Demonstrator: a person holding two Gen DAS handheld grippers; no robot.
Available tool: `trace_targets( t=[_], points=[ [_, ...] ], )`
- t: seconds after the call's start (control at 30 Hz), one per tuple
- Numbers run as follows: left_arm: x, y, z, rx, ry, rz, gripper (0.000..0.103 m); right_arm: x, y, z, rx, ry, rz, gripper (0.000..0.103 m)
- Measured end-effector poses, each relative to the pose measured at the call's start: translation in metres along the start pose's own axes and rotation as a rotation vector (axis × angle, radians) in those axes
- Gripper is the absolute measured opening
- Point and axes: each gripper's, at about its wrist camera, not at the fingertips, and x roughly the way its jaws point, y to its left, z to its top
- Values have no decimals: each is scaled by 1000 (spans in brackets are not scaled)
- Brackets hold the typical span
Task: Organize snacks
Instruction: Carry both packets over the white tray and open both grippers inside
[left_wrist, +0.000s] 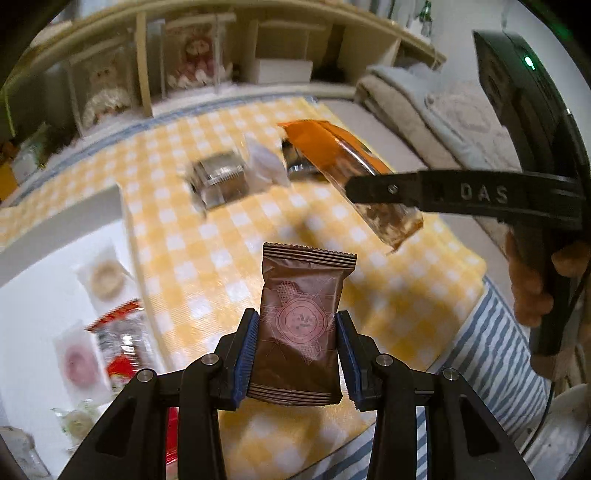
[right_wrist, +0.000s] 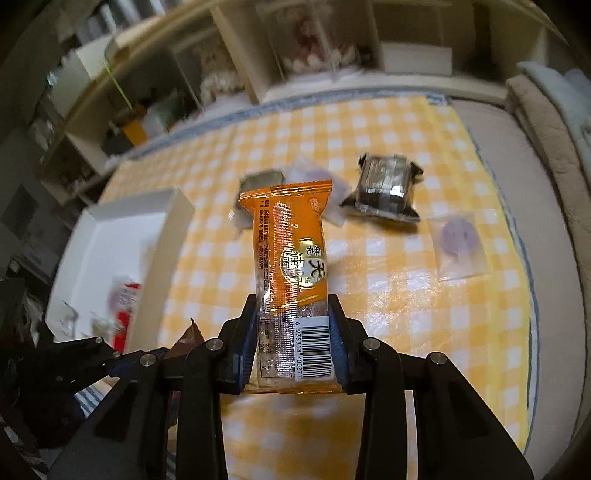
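My left gripper is shut on a brown foil snack packet, held upright above the yellow checked cloth. My right gripper is shut on an orange snack bar packet with a barcode at its lower end. In the left wrist view the right gripper's finger crosses that orange packet at the upper right, lifted over the cloth. The left gripper's fingers and a corner of the brown packet show at the lower left of the right wrist view.
A white tray at the left holds several wrapped snacks. On the cloth lie two silver-wrapped packs, a clear packet and a clear packet with a purple round. Shelves stand behind; folded blankets lie right.
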Motion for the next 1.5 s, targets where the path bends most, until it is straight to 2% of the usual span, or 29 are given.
trace_targets(
  t=[0.33, 0.73, 0.9, 1.1, 1.33, 1.5],
  points=[
    [-84, 27, -15, -70, -103, 34, 41, -44, 31, -11, 52, -113, 12, 35],
    [-160, 99, -56, -225, -150, 94, 41, -45, 90, -14, 42, -146, 53, 35],
    [-192, 133, -83, -285, -144, 141, 41, -32, 117, -12, 49, -128, 75, 35],
    [-211, 163, -111, -353, -109, 177, 41, -6, 155, -8, 71, -88, 116, 35],
    [-203, 196, -134, -451, -31, 162, 41, 39, 204, 2, 92, -11, 147, 35],
    [-192, 209, -134, -480, 7, 137, 41, 77, 236, 8, 122, 52, 177, 35]
  ],
)
